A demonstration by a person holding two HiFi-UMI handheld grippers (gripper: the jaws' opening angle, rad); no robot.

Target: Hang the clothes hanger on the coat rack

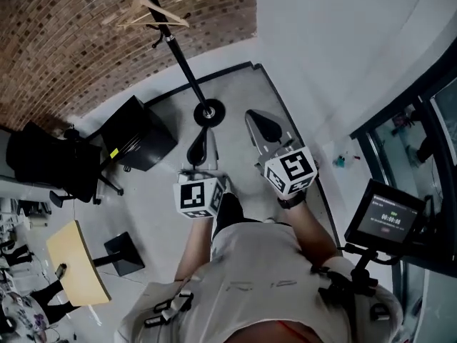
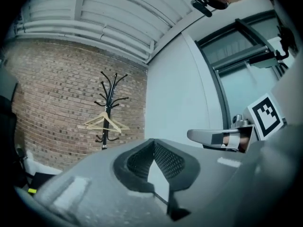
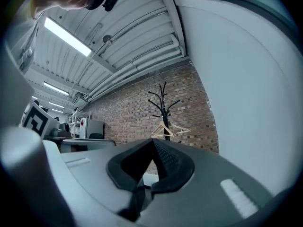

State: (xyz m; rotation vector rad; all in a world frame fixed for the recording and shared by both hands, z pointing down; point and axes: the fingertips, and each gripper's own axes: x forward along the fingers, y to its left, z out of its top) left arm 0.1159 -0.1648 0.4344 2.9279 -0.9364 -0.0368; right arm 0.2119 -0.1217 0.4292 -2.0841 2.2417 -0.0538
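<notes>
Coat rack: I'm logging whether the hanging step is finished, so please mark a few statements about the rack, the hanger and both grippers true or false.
1. A wooden hanger hangs on the coat rack. True.
2. The left gripper holds a hanger. False: its jaws are together with nothing between them.
3. The coat rack stands upright in front of a brick wall. True.
4. The right gripper is wide open. False: its jaws are shut and empty.
</notes>
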